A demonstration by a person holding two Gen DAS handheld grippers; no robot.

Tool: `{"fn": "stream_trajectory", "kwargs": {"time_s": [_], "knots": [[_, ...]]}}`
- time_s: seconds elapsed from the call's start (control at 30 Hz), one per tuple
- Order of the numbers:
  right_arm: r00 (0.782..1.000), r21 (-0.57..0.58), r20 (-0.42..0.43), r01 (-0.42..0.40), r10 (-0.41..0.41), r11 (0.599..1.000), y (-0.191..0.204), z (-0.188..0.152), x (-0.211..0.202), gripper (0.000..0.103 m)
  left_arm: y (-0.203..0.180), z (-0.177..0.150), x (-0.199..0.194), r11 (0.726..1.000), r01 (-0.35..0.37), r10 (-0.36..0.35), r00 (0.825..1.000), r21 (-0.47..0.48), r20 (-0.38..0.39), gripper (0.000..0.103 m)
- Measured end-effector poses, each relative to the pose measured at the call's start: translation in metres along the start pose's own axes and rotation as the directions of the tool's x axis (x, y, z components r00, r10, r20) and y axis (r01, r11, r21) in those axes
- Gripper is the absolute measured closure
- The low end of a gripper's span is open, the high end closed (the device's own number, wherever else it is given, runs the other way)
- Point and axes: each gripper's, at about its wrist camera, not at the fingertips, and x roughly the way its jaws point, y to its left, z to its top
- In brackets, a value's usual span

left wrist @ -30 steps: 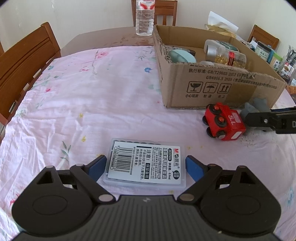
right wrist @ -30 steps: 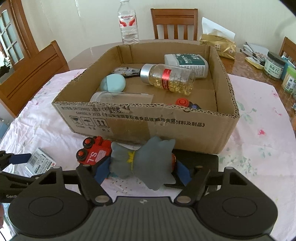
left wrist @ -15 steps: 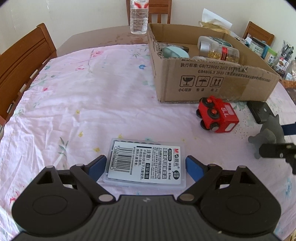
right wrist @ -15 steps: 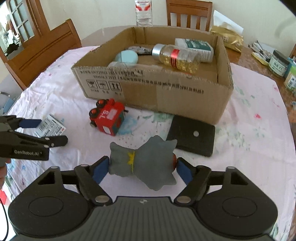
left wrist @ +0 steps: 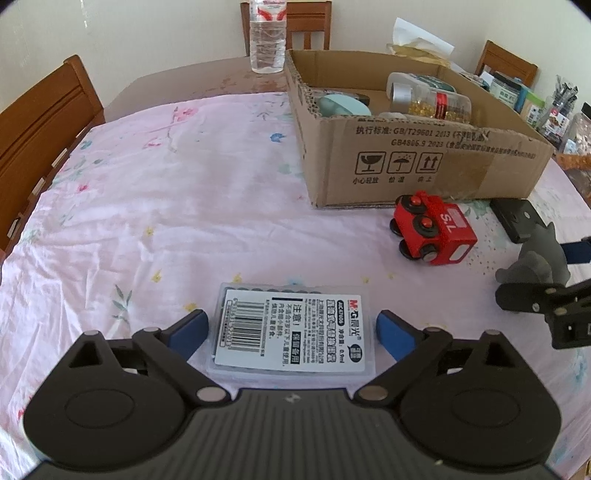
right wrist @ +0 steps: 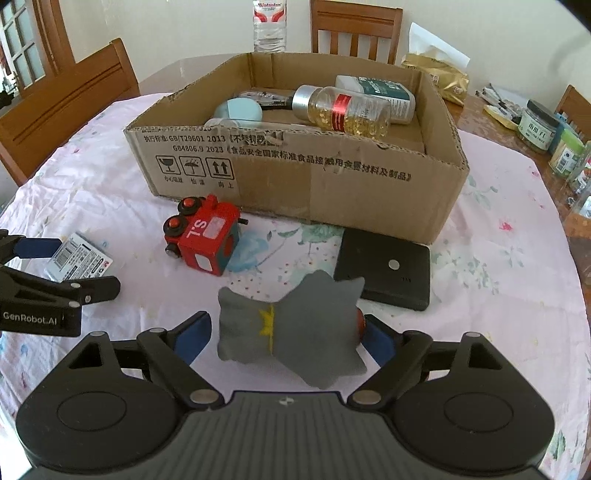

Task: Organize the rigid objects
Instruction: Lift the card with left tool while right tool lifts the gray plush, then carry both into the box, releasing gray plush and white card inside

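Observation:
A clear plastic case with a white barcode label (left wrist: 291,332) lies flat on the pink cloth between the jaws of my left gripper (left wrist: 291,328). Those jaws are opening, and the blue pads stand just off its short ends. A grey plush toy (right wrist: 295,332) rests on the cloth inside my right gripper (right wrist: 284,336), whose jaws are also opening; a gap shows at the toy's left side. A red toy train (right wrist: 203,236) lies on its side before the cardboard box (right wrist: 295,173). The box holds bottles and a pale blue object.
A flat black box (right wrist: 384,273) lies just beyond the plush toy, against the carton. A water bottle (right wrist: 269,22) stands behind the carton. Jars and packets (right wrist: 539,125) crowd the table's right edge. Wooden chairs (left wrist: 40,122) ring the table.
My right gripper drew back from the carton with the grey toy, set it on the cloth and widened its jaws. My left gripper's pads spread slightly off the case.

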Motion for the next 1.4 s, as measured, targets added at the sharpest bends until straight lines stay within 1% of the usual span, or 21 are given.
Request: {"fn": "stream_trajectory", "kwargs": {"time_s": [0.17, 0.4, 0.47, 0.5, 0.57, 0.7, 0.83, 1.0, 1.2, 1.4], "knots": [[1.000, 0.006, -0.001, 0.024, -0.024, 1.000, 0.002, 0.002, 0.001, 0.012, 0.000, 0.001, 0.001, 0.999, 0.022, -0.022, 1.000, 0.024, -0.009, 0.006], [0.999, 0.010, -0.008, 0.041, -0.040, 0.999, 0.003, 0.005, 0.003, 0.013, -0.003, 0.006, 0.004, 1.000, 0.007, -0.007, 0.999, 0.001, -0.044, 0.009], [0.999, 0.004, -0.012, 0.046, -0.046, 0.999, 0.003, 0.005, 0.003, 0.017, -0.003, 0.006, 0.004, 1.000, 0.004, -0.004, 0.999, -0.002, -0.044, 0.011], [0.998, -0.001, -0.016, 0.053, -0.053, 0.999, 0.004, 0.005, 0.003, 0.020, -0.002, 0.007, 0.003, 1.000, 0.004, -0.004, 0.999, -0.002, -0.044, 0.014], [0.998, -0.014, -0.022, 0.065, -0.065, 0.998, 0.004, 0.006, 0.004, 0.025, -0.002, 0.008, 0.004, 1.000, 0.009, -0.009, 0.998, 0.003, -0.055, 0.014], [0.998, -0.019, -0.033, 0.052, -0.052, 0.998, 0.001, 0.007, 0.002, 0.026, -0.001, 0.009, 0.004, 1.000, 0.017, -0.016, 0.997, 0.011, -0.069, 0.014], [0.999, -0.049, -0.032, 0.036, -0.037, 0.998, -0.001, 0.009, -0.005, 0.026, -0.001, 0.013, -0.001, 0.999, 0.031, -0.029, 0.996, 0.019, -0.083, 0.014], [1.000, -0.111, -0.018, -0.014, 0.012, 0.994, -0.006, 0.017, -0.020, 0.026, -0.003, 0.021, -0.018, 0.996, 0.056, -0.051, 0.996, 0.068, -0.078, 0.014], [0.999, -0.170, 0.010, -0.044, 0.047, 0.985, -0.017, 0.037, -0.049, 0.026, -0.004, 0.036, -0.042, 0.990, 0.090, -0.082, 0.994, 0.113, -0.068, 0.014], [0.996, -0.202, 0.068, -0.047, 0.062, 0.978, -0.027, 0.069, -0.065, 0.026, -0.002, 0.051, -0.058, 0.989, 0.098, -0.094, 0.995, 0.111, -0.041, 0.014]]}}
